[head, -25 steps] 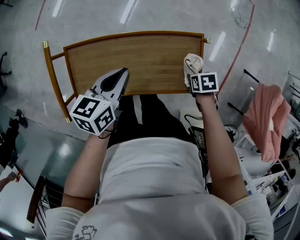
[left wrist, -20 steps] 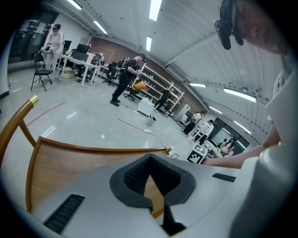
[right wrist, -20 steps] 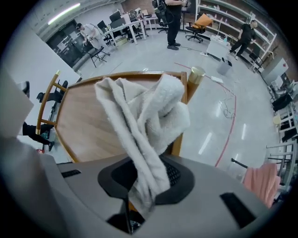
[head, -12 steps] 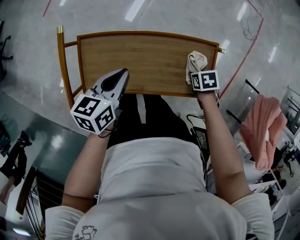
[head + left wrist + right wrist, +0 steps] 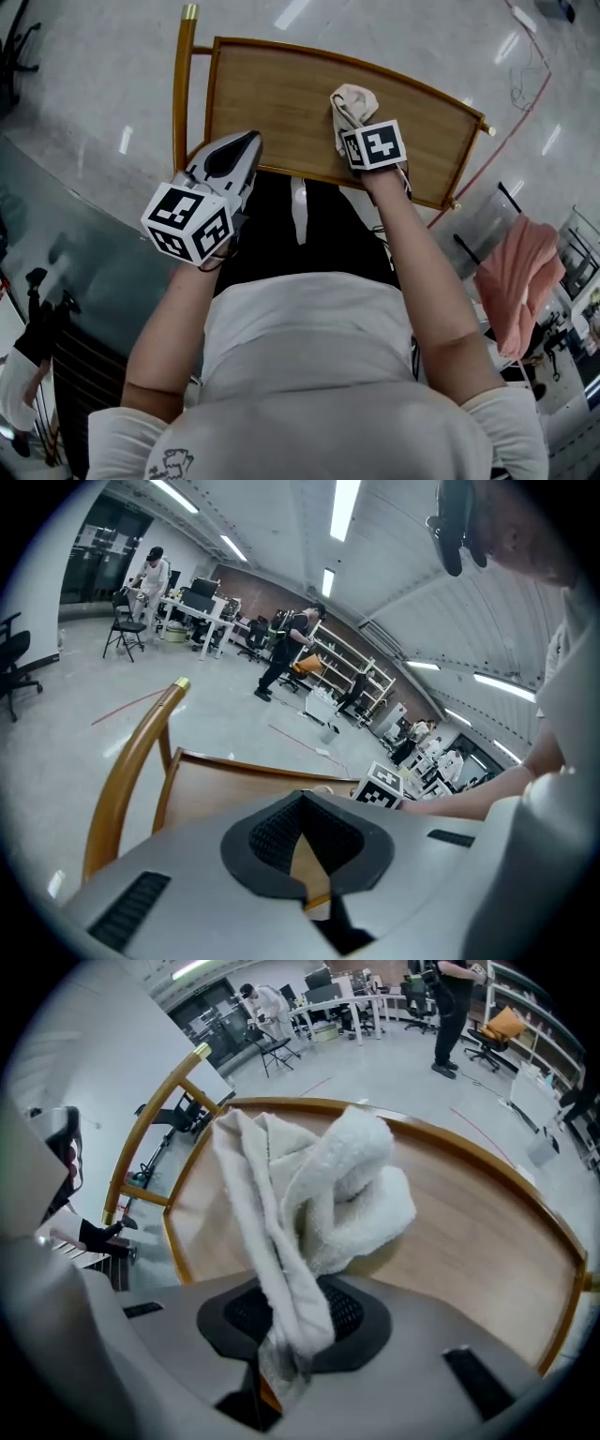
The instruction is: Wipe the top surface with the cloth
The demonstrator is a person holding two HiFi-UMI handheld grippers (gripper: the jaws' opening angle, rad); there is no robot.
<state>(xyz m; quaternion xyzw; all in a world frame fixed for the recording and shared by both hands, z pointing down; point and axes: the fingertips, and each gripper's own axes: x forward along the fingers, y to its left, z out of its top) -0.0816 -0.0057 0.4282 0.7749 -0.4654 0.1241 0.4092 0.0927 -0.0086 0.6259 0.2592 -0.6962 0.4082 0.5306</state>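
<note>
right gripper (image 5: 354, 127) clamps cloth (image 5: 351, 97); forearm outstretched over top surface (image 5: 272, 103) | left gripper (image 5: 236, 150) jaws together, empty; at near edge

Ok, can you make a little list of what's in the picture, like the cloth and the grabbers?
Surface: brown wooden top surface with a raised rim
Cloth: bunched pale terry cloth, resting on the wood
Right gripper: shut on the cloth
Left gripper: shut, empty, by the front edge
</note>
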